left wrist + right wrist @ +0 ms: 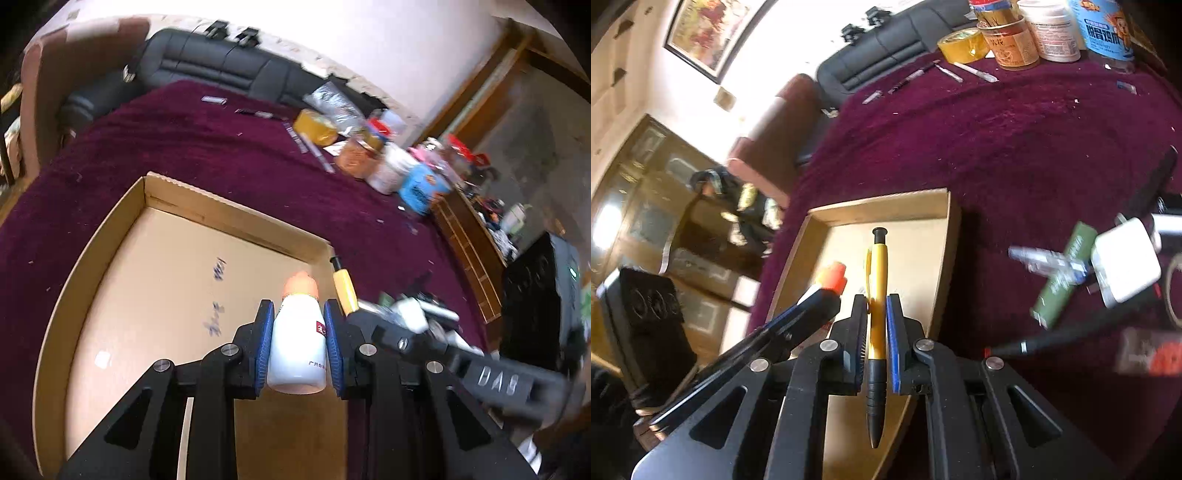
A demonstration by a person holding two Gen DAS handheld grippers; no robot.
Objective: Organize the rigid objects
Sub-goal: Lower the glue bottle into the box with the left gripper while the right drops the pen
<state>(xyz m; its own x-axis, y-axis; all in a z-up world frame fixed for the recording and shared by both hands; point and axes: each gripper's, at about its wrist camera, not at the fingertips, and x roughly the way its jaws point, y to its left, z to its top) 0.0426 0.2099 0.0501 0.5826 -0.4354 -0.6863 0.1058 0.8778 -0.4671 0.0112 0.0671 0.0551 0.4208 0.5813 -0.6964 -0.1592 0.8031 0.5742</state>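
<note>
1. Two items gripped, both above the cardboard tray (177, 254) on the maroon surface (207, 147).
2. Left gripper (298, 314) clamped on white bottle (299, 347), orange cap forward.
3. Right gripper (876, 306) clamped on yellow pen (877, 295).

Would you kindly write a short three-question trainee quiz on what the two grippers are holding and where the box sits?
1. True or false: the left gripper is shut on a white bottle with an orange cap.
2. What does the right gripper hold? A) a tape roll B) a yellow pen C) a green box
3. Fill in: the cardboard box rests on a dark ____ cloth.

Key: 1 true; 2 B; 3 purple.
</note>
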